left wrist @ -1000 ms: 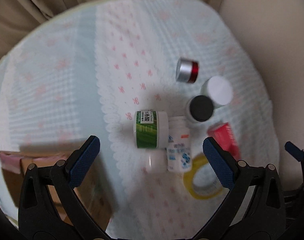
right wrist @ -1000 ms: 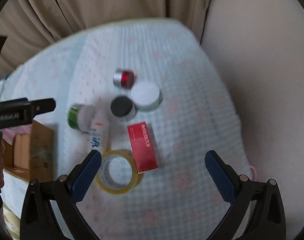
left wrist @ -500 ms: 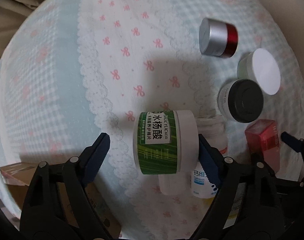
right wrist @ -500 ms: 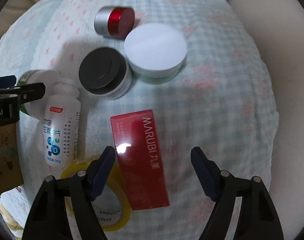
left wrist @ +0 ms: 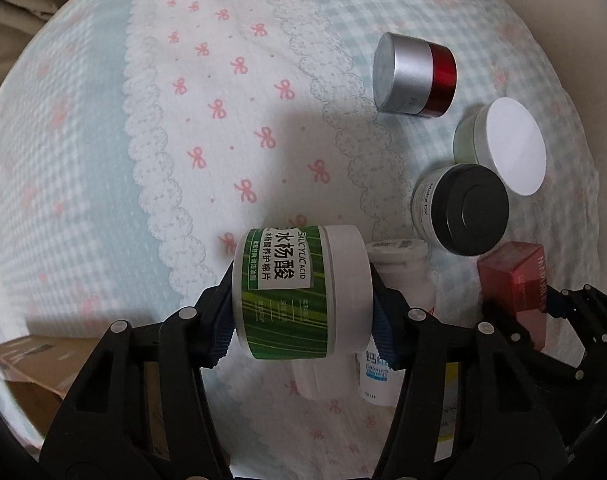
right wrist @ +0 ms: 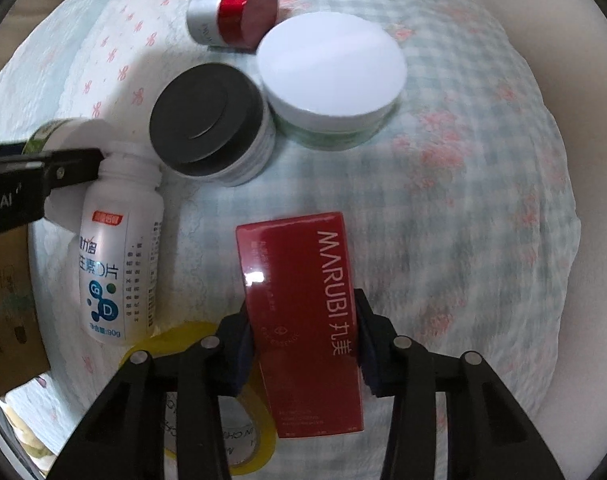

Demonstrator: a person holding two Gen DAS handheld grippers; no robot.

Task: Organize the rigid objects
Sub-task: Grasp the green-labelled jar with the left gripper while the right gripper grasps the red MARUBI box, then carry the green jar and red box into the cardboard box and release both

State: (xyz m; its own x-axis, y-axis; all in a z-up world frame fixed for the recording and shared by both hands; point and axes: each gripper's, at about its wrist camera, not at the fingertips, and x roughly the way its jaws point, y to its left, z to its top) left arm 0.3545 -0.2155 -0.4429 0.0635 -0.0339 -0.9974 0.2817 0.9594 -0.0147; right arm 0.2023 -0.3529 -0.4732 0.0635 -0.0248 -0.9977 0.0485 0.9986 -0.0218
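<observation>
Two grippers point down at a bed with a checked, bow-printed cover (left wrist: 223, 128), each clamped on something. Left gripper (left wrist: 301, 312): its blue pads press both ends of the green-labelled jar (left wrist: 299, 292), which lies on its side near the middle of the cover; the jaws are closing on it, and the pads themselves are mostly hidden behind the jar. Right gripper (right wrist: 301, 344): its fingers are clenched on the long sides of the red box (right wrist: 303, 320), lying flat toward the cover's near edge, its lower print too small to read. Part of the box sits over a yellow tape roll (right wrist: 239, 440), which is largely covered by the gripper's arms. Just beside the green jar lies a white bottle (right wrist: 119, 256), its cap end hidden by the left gripper in the right view. Beyond it stand a black-lidded jar (right wrist: 207, 120) and a white-lidded jar (right wrist: 331, 68), touching or nearly so; I cannot tell which. Farther on, a silver and red jar (right wrist: 231, 12) lies on its side. Off the cover's left edge, brown cardboard (left wrist: 35, 376) is cut off by the frame.
</observation>
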